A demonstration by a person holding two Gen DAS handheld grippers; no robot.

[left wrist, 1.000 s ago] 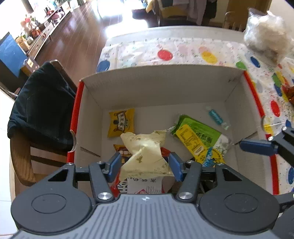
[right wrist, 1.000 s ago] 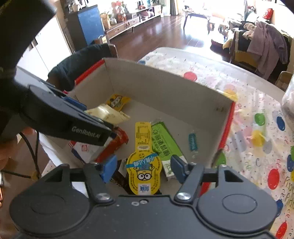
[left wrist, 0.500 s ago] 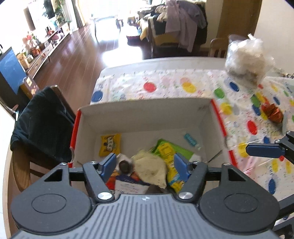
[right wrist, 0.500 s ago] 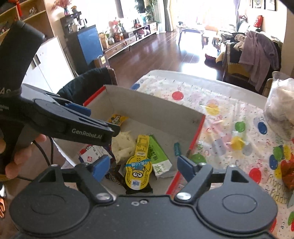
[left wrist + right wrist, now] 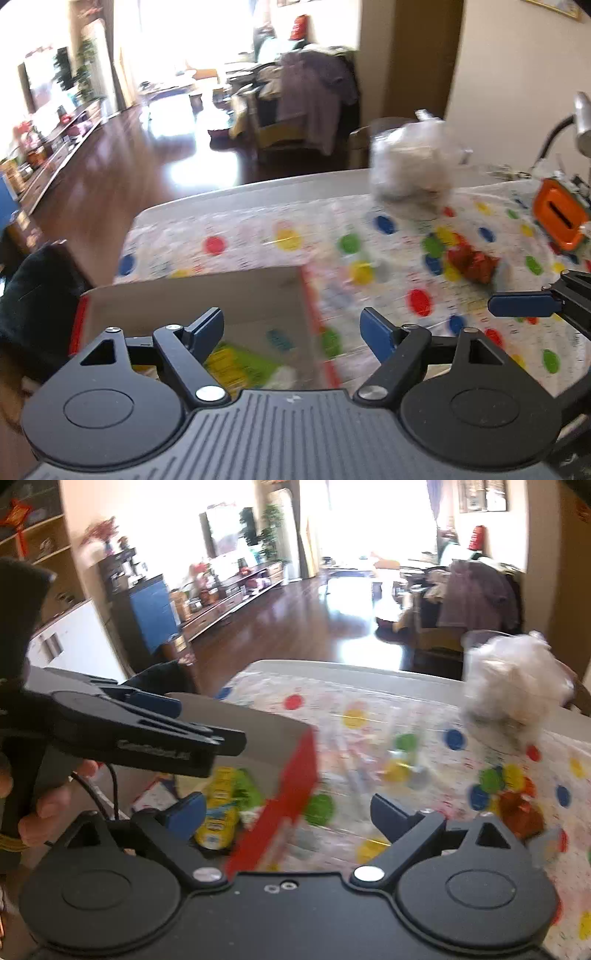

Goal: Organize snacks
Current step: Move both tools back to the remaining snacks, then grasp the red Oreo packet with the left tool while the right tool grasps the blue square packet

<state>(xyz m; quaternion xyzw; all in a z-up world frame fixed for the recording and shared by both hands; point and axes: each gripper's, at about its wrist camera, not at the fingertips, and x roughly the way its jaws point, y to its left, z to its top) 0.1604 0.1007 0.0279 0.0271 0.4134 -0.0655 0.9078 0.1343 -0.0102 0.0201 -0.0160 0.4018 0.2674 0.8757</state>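
Reaching for the red-wrapped snack (image 5: 472, 263) out on the dotted tablecloth (image 5: 258, 236) carries one main risk: both views are blurred, so a hurried approach could misjudge the crinkled wrapper and push it along the cloth, or knock the white bag (image 5: 412, 162) behind it. The left gripper (image 5: 291, 328) and right gripper (image 5: 288, 812) have just been opening and stand apart with nothing between the jaws. Snacks already stowed lie in the cardboard box (image 5: 192, 295), below and left of both grippers; the red snack lies well ahead, to the right.
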